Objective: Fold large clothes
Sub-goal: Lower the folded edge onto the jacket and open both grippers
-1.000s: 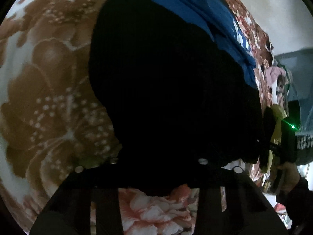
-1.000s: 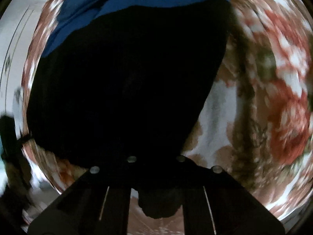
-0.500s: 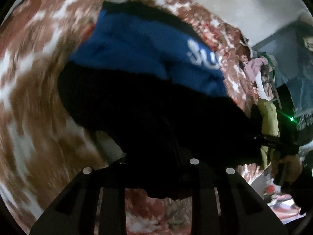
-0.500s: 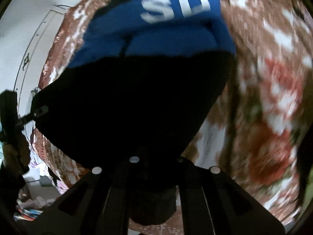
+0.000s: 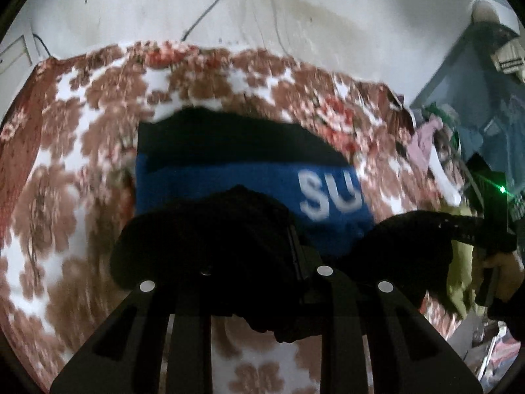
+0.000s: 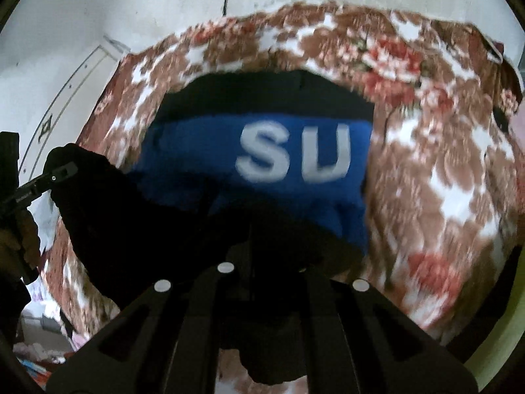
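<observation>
I'm in a home bedroom: a floral bedspread (image 5: 82,170) covers the bed, stained plaster wall (image 5: 295,10) behind, clothes heaped (image 5: 426,144) alongside.

White letters "SU" on blue band of black-and-blue garment (image 6: 262,164); rest of word hidden.

The garment (image 6: 262,164) lies on the bedspread (image 6: 443,180), its near edge lifted off it between 2 grippers: the left gripper (image 6: 64,170) at its left end, the right gripper (image 5: 423,223) at its right. A wall (image 5: 295,10) stands behind the bed.
</observation>
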The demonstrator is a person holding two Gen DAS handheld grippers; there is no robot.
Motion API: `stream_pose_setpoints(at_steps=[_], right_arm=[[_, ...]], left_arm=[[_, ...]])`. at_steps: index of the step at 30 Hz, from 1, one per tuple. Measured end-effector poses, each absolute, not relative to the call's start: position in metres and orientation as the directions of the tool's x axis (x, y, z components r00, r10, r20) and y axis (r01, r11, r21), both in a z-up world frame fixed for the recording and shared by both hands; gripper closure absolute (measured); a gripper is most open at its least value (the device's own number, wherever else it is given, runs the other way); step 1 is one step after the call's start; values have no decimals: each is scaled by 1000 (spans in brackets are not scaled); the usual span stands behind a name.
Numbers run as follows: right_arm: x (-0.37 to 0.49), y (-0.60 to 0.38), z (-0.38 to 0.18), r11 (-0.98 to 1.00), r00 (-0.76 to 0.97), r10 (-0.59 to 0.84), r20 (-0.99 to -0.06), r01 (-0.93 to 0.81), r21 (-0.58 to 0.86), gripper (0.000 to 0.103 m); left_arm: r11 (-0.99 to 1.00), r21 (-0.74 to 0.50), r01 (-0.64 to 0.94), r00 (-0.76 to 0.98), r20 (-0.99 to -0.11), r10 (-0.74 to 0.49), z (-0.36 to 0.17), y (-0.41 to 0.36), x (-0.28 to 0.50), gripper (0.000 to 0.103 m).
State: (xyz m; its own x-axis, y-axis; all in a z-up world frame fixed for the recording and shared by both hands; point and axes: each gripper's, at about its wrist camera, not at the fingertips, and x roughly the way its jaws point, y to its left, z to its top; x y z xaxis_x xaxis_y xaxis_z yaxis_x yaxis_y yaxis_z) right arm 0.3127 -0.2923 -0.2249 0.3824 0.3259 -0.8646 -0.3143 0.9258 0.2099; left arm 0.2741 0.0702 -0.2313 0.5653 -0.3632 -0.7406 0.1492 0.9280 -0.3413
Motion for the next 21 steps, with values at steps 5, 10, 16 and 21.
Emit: stream_pose_setpoints(at_steps=[5, 10, 16, 21], right_arm=[[372, -291, -232, 936, 403, 294, -867, -304, 176, 98], [443, -277, -246, 941, 437, 268, -858, -311, 135, 98], [520, -264, -286, 947, 410, 233, -882, -302, 110, 98], [565, -262, -327, 949, 331, 239, -913, -278, 148, 96]], left_arm=[[935, -316, 160, 573, -742, -348, -233, 73, 339, 81], [950, -251, 186, 568, -762, -312, -247, 65, 401, 81], [957, -243, 157, 545, -787, -289, -280, 72, 470, 80], [957, -275, 92, 500, -818, -283, -324, 86, 515, 76]])
